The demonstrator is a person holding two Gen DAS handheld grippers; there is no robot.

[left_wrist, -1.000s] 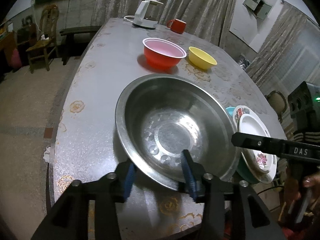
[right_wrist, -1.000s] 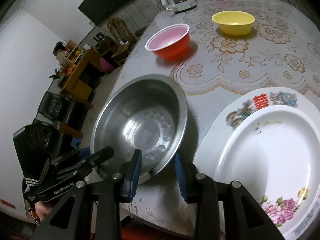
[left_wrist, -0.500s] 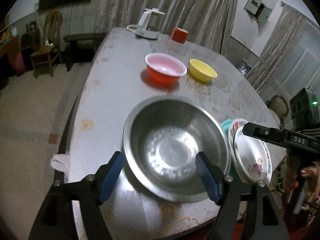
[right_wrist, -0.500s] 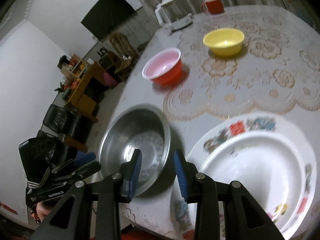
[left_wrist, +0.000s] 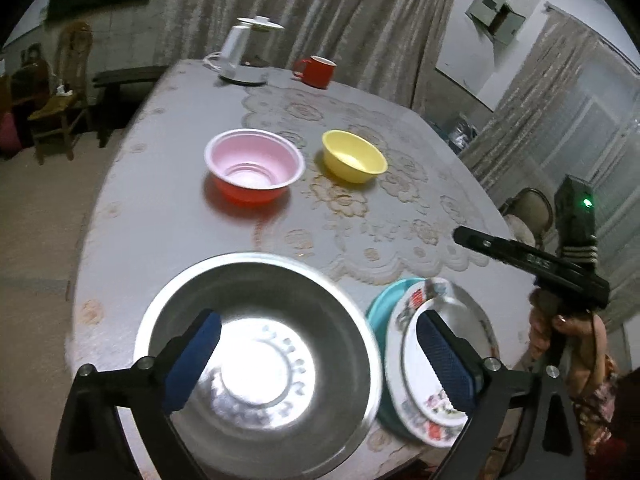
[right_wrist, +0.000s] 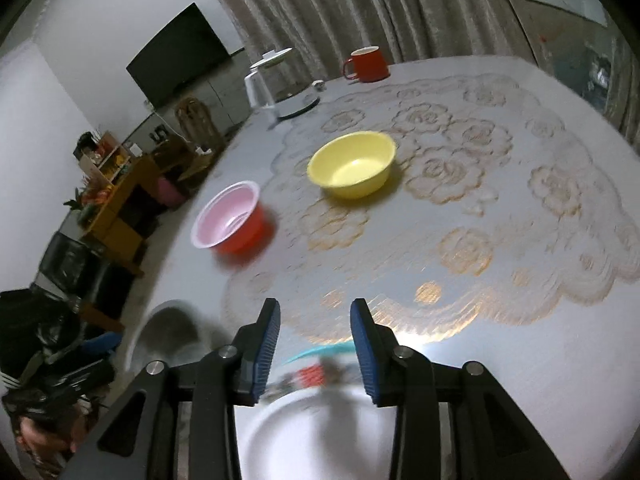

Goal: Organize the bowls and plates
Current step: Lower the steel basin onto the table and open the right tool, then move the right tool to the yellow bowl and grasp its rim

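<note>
Released the steel bowl (left_wrist: 256, 364); left gripper (left_wrist: 316, 360) pulled back and up, jaws just opened wide, gripping nothing. Bowl resting at near edge of tabletop (left_wrist: 180, 120), just beside stacked plates (left_wrist: 424, 364). Right gripper (right_wrist: 316, 348) also lifted away, jaws slightly parted, just widening, empty. Red bowl (left_wrist: 254, 170) and yellow bowl (left_wrist: 354, 156) side by side mid-tabletop.

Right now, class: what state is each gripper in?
Left gripper: open, jaws just widened, above the steel basin, holding nothing.
Right gripper: open, holding nothing.
</note>
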